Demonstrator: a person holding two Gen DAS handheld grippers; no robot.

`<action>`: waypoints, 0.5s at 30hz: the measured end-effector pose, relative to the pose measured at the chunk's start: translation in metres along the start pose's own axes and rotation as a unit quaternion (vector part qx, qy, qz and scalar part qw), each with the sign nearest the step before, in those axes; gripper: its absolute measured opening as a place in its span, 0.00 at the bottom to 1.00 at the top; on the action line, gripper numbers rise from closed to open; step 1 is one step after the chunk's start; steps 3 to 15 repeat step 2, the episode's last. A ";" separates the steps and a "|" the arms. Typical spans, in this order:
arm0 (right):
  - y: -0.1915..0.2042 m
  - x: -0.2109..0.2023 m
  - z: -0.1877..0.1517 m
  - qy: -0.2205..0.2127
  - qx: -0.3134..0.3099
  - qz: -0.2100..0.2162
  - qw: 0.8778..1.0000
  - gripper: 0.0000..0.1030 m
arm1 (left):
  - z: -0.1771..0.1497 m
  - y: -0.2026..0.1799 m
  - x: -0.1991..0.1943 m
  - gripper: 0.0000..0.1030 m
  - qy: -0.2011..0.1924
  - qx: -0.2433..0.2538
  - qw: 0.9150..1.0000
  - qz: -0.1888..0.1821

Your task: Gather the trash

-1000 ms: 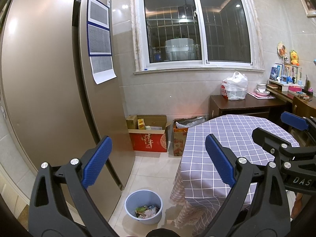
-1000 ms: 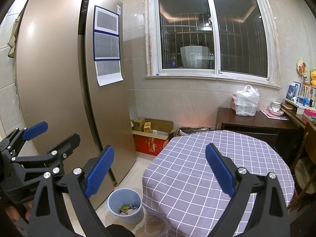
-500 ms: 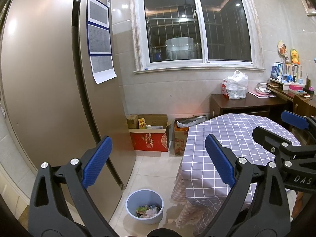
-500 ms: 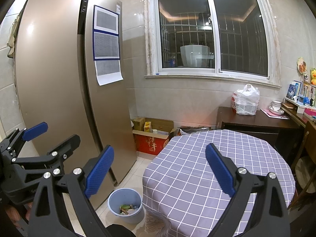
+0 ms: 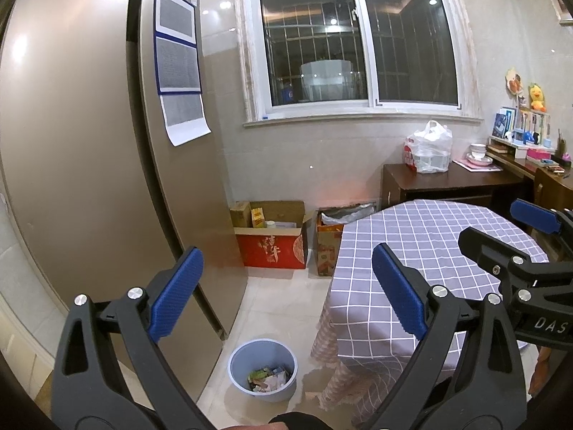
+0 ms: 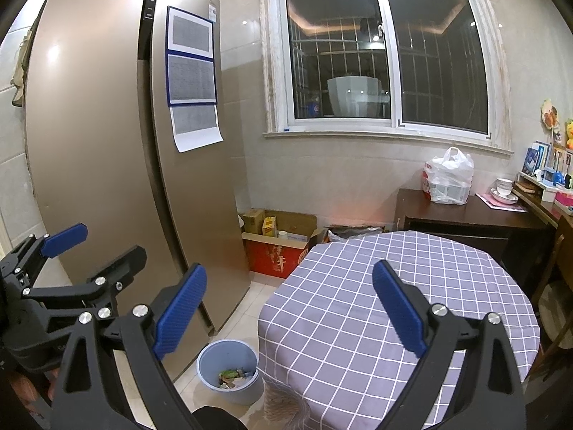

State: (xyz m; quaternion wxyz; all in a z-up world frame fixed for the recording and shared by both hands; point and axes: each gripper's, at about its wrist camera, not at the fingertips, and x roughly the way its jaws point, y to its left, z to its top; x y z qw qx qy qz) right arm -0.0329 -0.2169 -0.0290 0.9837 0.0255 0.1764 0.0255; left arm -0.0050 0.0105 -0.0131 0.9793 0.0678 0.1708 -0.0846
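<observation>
A pale blue bin [image 5: 263, 369] [image 6: 229, 371] stands on the tiled floor between the fridge and the round table, with crumpled wrappers [image 5: 268, 379] [image 6: 232, 375] inside it. My left gripper [image 5: 286, 294] is held high above the floor, open, nothing between its blue pads. My right gripper [image 6: 288, 308] hovers over the table's left edge, also open and empty. Each gripper shows at the edge of the other's view. The checked purple tablecloth [image 6: 394, 308] [image 5: 422, 251] shows no trash on its visible top.
A tall bronze fridge [image 5: 89, 179] fills the left side. A red cardboard box [image 5: 274, 240] and a smaller carton [image 5: 327, 247] sit against the back wall under the window. A dark wooden desk [image 6: 465, 218] with a white plastic bag [image 6: 449, 177] stands at the right.
Both grippers have drifted only slightly; the view has barely shifted. Both jaws stay open and nothing has been picked up.
</observation>
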 end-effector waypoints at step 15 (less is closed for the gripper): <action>-0.003 0.005 0.000 0.005 0.002 -0.001 1.000 0.89 | 0.001 -0.002 0.006 0.91 0.008 0.003 1.000 -0.002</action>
